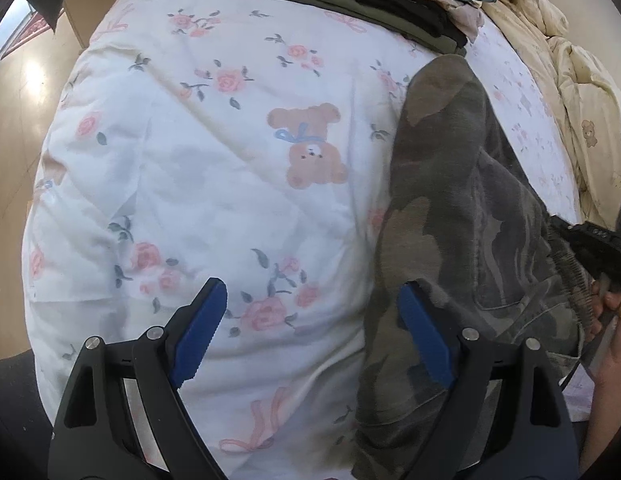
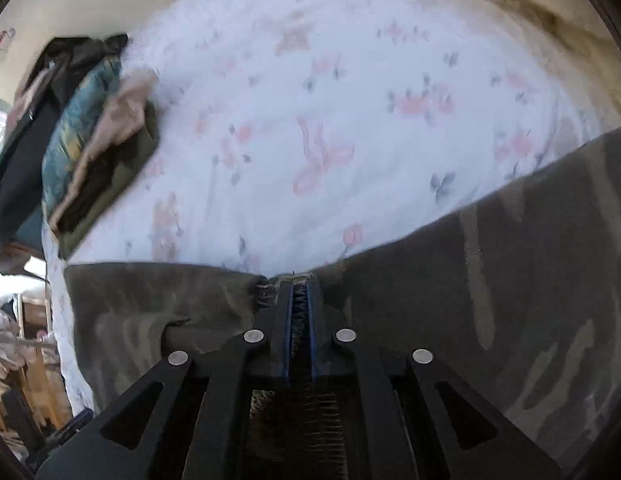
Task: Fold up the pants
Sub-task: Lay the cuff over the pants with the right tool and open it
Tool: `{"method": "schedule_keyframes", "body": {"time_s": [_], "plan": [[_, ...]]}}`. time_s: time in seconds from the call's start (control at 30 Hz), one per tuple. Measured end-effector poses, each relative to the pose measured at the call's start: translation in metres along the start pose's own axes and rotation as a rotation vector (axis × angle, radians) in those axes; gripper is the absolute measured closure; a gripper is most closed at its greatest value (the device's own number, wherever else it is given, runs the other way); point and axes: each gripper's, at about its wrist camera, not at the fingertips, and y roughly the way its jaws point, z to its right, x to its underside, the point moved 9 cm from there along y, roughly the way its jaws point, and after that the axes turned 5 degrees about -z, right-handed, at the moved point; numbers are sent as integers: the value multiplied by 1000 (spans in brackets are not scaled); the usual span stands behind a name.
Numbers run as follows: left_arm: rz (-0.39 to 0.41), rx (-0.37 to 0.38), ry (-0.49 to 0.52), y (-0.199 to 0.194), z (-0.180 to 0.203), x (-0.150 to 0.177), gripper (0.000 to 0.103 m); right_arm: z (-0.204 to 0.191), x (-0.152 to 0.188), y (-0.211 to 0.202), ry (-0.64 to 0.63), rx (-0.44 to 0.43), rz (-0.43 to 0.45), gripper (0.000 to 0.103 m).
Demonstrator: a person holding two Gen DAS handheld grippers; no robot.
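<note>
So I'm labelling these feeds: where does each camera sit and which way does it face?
Left wrist: on the open left gripper, facing steeply down at the floral bedsheet; a hand shows at right.
Right wrist: on the right gripper, facing down, shut on the camouflage pants.
Shared: pants, sheet, folded clothes stack.

right gripper [image 2: 298, 292]: jaws nearly together, pinched on ribbed waistband edge of pants
pants [image 2: 490, 272]: camo, dark olive, spread across bottom of view, both sides of gripper
bedsheet [image 2: 310, 100]: white, pink roses and bows, blurred
clothes pile [image 2: 90, 152]: left side on sheet; teal print, beige, olive, black layers
quilt [image 2: 530, 8]: cream, far edge
</note>
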Motion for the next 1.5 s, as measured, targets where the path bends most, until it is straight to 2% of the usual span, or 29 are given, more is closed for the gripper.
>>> {"method": "schedule_keyframes", "body": {"time_s": [0.07, 0.2, 0.3, 0.33, 0.4, 0.47, 0.53, 0.6, 0.67, 0.73, 0.77, 0.8, 0.87, 0.9, 0.93, 1.0, 1.07, 1.1, 1.2, 1.27, 1.3, 1.37, 1.43, 1.47, 1.5], "plan": [[4, 9, 12, -2, 4, -1, 17, -2, 0, -9, -17, 11, 27, 93], [6, 15, 16, -6, 6, -1, 17, -19, 5, -58, -51, 9, 146, 92], [4, 26, 12, -6, 9, 0, 17, -49, 24, -95, -72, -137, 187, 92], [2, 28, 18, -7, 10, 2, 17, -62, 37, -101, -99, -185, 162, 92], [2, 27, 28, -7, 11, 4, 17, -72, 57, -92, -143, -153, 86, 92], [2, 22, 34, -9, 10, 5, 17, -70, 86, -72, -176, -69, -18, 92], [-4, 19, 27, -13, 4, 9, 17, -53, 117, -58, -208, 61, -94, 92], [1, 25, 18, -17, -2, 13, 17, -34, 145, -45, -239, 143, -158, 93], [0, -5, 42, -18, -9, 16, 17, -19, 156, -28, -203, 191, -247, 93], [-1, -26, 46, -18, -14, 16, 17, -11, 148, -30, -166, 187, -240, 71], [-1, -22, 27, -20, -17, 14, 17, -9, 145, -34, -134, 160, -228, 71], [-2, -5, 11, -21, -17, 14, 17, -11, 140, -44, -94, 70, -187, 71], [0, 40, -6, -23, -11, 9, 17, -19, 129, -65, -68, -45, -99, 70], [0, 49, 3, -22, -6, 7, 17, -23, 121, -77, -69, -86, -36, 64], [-1, 54, 18, -20, 1, 4, 17, -23, 117, -84, -62, -106, 5, 53], [-24, 80, 35, -10, 18, -3, 17, -18, 114, -88, -26, -102, 36, 51], [-63, 112, 24, 3, 34, -9, 17, -10, 113, -84, 7, -100, 20, 51], [-74, 119, 31, 9, 42, -11, 17, -8, 112, -82, 34, -127, 9, 51], [-102, 94, 104, 30, 67, -15, 18, -1, 110, -84, 84, -167, 10, 51], [-80, 103, 126, 36, 78, -20, 23, 3, 106, -87, 113, -177, 28, 51], [-85, 102, 155, 39, 83, -20, 30, 4, 105, -87, 123, -183, 32, 50], [-114, 73, 211, 49, 90, -18, 30, 2, 105, -91, 144, -205, 33, 50], [-146, 71, 181, 54, 88, -18, 32, 0, 103, -92, 150, -228, 31, 50], [-163, 77, 179, 54, 90, -18, 36, -1, 102, -93, 152, -237, 32, 50], [-177, 85, 185, 52, 93, -16, 44, -1, 101, -93, 153, -244, 34, 49]]}}
